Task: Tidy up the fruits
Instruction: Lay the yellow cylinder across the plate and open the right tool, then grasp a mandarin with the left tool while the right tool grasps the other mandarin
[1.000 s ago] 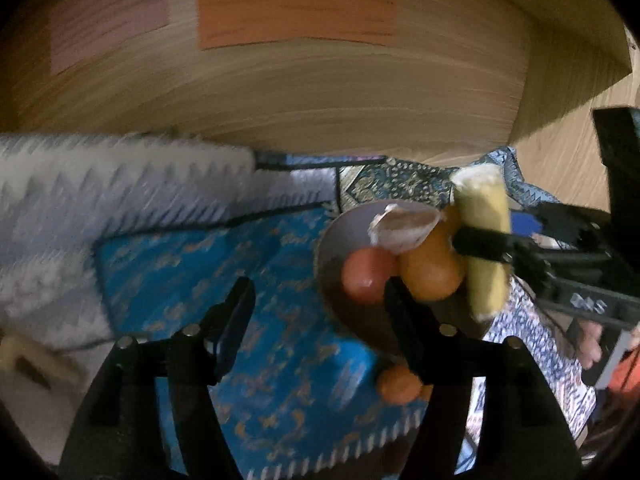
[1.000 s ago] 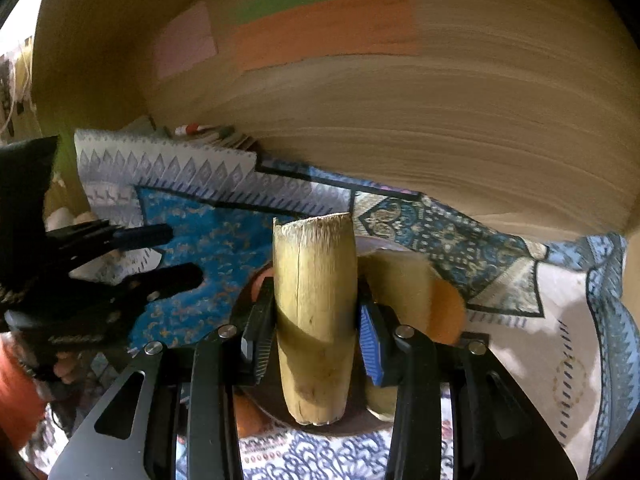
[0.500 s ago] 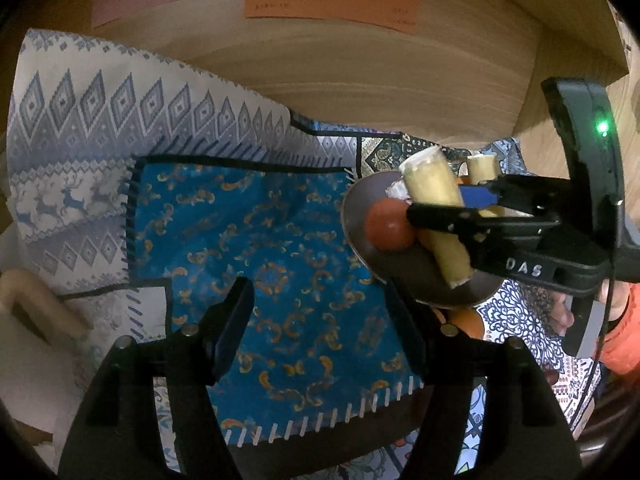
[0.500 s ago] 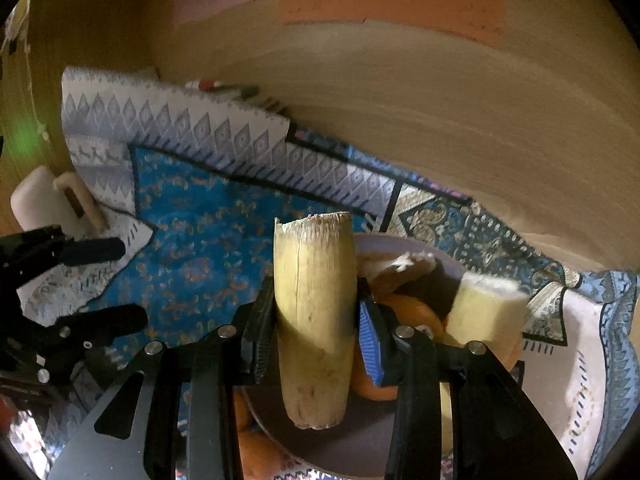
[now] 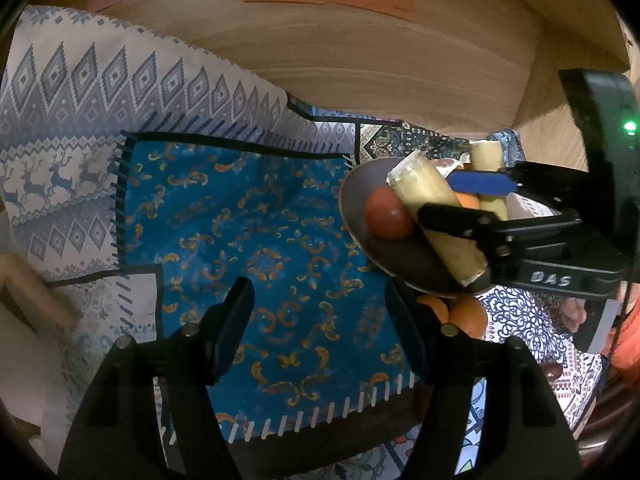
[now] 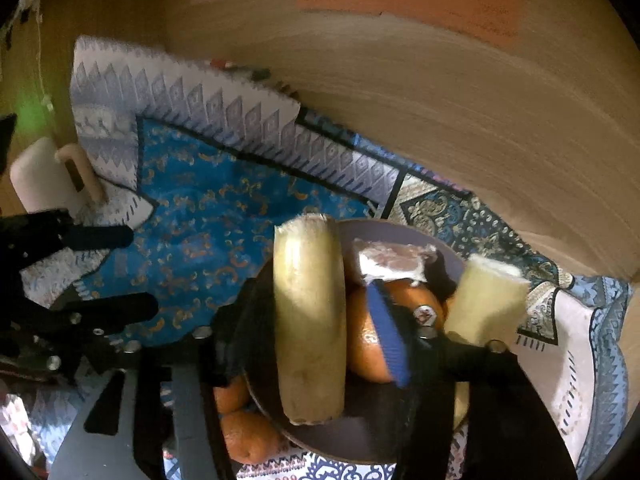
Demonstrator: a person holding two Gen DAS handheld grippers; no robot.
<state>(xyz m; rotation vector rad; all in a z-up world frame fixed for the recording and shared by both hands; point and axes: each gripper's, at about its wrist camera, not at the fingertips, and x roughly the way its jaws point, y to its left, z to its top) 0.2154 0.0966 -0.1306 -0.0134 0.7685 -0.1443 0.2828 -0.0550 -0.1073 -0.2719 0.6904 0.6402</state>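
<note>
Mug (image 6: 52,180): a pale mug with a handle stands at the far left edge of the bench, touching the cloth's edge.
Cloth (image 5: 72,92): a patchwork spread covers the bench; its bright blue patch (image 5: 260,220) with orange scrolls lies in the middle.
Left tongs (image 5: 320,320): spread wide and holding nothing, they hover over the blue patch, left of the plate; the right wrist view shows them (image 6: 132,272) at its left edge.
Loose oranges (image 5: 468,316): two oranges sit on the cloth, tucked against the plate's near rim.
Plate (image 5: 352,208): a dark round plate rests on the cloth to the right of the blue patch.
Red fruit (image 5: 386,212): round, on the left side of the plate, touching the banana piece.
Banana piece (image 6: 310,312): a cut length of banana over the plate, between the fingers of the right tongs, its near end down by the plate's rim.
Right tongs (image 6: 316,292): parted around the banana piece; the blue pad (image 6: 388,336) stands clear of its right side, with an orange (image 6: 368,348) showing in the gap.
Peel scrap (image 6: 392,264): whitish, at the back of the plate.
Second banana piece (image 6: 484,300): leans at the right side of the plate.
</note>
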